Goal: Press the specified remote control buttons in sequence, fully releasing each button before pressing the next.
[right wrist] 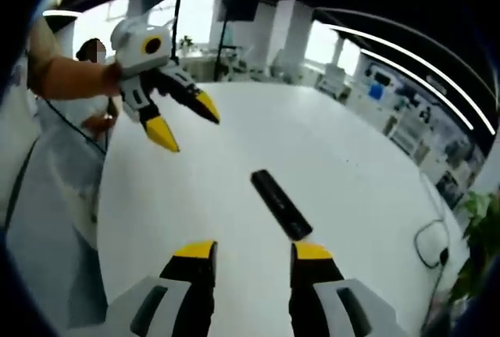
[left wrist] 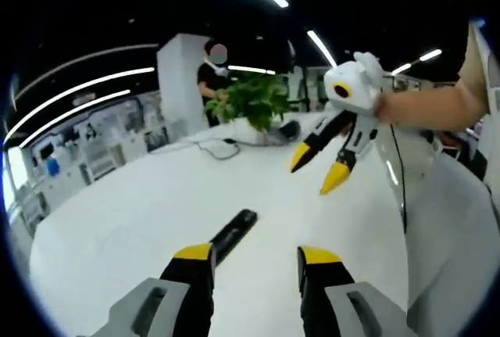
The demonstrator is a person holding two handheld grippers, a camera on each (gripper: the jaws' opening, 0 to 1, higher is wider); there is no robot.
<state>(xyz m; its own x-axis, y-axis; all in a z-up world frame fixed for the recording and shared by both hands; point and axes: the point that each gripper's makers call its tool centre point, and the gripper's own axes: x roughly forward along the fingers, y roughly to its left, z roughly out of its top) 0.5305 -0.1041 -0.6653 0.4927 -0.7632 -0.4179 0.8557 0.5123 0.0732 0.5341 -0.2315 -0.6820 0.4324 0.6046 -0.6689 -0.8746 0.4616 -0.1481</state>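
Observation:
A slim black remote control (left wrist: 234,233) lies flat on the white table (left wrist: 133,204), just past and between the yellow tips of my left gripper (left wrist: 256,255), which stands open above it with nothing held. My right gripper (left wrist: 319,166) hangs in the air farther back on the right, open, yellow tips pointing down at the table. In the right gripper view the same remote (right wrist: 280,202) lies just ahead of my open right gripper (right wrist: 253,251). The left gripper (right wrist: 186,122) hovers open at the upper left, held by a bare forearm.
A potted green plant (left wrist: 254,101) and a looped cable (left wrist: 215,148) sit at the table's far side, with a person (left wrist: 209,79) standing by a white pillar behind them. The table edge (right wrist: 101,196) curves along the left. Another cable (right wrist: 430,243) lies at the right.

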